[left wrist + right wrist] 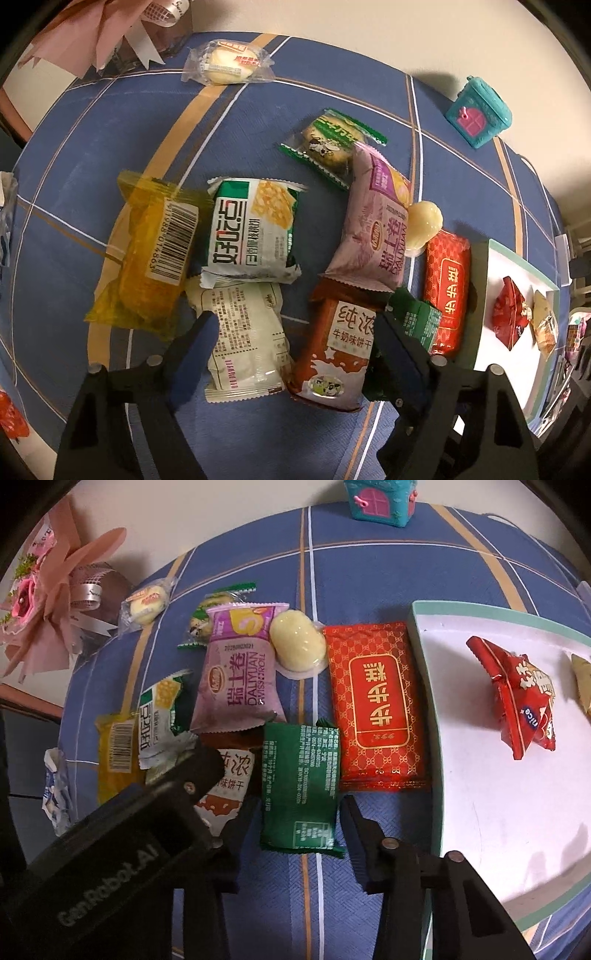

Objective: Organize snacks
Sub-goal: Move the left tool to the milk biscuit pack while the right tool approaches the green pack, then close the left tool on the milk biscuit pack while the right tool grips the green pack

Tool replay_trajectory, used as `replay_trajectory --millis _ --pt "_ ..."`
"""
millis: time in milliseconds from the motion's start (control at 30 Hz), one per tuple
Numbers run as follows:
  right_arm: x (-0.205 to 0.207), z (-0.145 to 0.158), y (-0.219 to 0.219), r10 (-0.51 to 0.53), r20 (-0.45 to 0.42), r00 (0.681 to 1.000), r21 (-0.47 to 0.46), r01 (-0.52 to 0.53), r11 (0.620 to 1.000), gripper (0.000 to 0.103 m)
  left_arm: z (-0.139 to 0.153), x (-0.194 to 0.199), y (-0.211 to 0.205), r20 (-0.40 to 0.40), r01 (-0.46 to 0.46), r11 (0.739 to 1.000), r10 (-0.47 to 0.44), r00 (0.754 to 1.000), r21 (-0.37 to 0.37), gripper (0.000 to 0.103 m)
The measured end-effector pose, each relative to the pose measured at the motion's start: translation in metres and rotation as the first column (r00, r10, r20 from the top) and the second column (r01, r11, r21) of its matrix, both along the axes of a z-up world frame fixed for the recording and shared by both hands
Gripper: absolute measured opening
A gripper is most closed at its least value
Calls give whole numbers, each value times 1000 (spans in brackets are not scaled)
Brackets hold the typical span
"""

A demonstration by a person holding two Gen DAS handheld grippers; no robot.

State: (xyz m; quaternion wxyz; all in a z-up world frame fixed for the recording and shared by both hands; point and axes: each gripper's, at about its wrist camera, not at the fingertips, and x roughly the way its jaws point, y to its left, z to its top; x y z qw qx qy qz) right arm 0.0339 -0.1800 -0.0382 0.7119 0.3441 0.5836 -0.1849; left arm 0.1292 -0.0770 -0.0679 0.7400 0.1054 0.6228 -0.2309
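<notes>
Little bare cloth (402, 812) separates the tray (480, 775) from the green packet (299, 775), lying lengthwise along its edge; right gripper (301, 803) clamps it, left gripper (295, 328) gapes.

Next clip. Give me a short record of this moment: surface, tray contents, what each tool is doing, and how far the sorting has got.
surface: blue checked cloth
tray: white with teal rim, holding a red packet and a tan packet cut off at the picture's edge
left tool: open, straddling the white packet and the brown biscuit packet
right tool: shut on the green packet, which is on the cloth beside the tray
progress: most snacks lie outside the tray
</notes>
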Motion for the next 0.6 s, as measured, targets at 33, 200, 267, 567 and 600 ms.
replay_trajectory --millis 33,200,267,567,600 --pt "-1 2 0 1 -1 1000 -2 -1 1000 42 0 -1 -1 1 3 1000 -3 1000 1 77" --pt "-4 5 -1 9 -4 1000 -1 -9 1000 42 0 -5 -7 -7 20 1000 -20 1000 -3 68" --pt "-8 7 -2 11 -2 1000 6 -11 1000 42 -1 -6 -8 -11 26 1000 -26 1000 -4 64" --pt "-16 9 -5 22 -4 1000 21 -22 1000 43 -7 -5 -16 -36 29 999 -30 999 -21 55" --pt "-17 9 -6 21 -3 1000 25 -21 999 43 -7 -5 -16 -44 28 999 -29 999 -32 55"
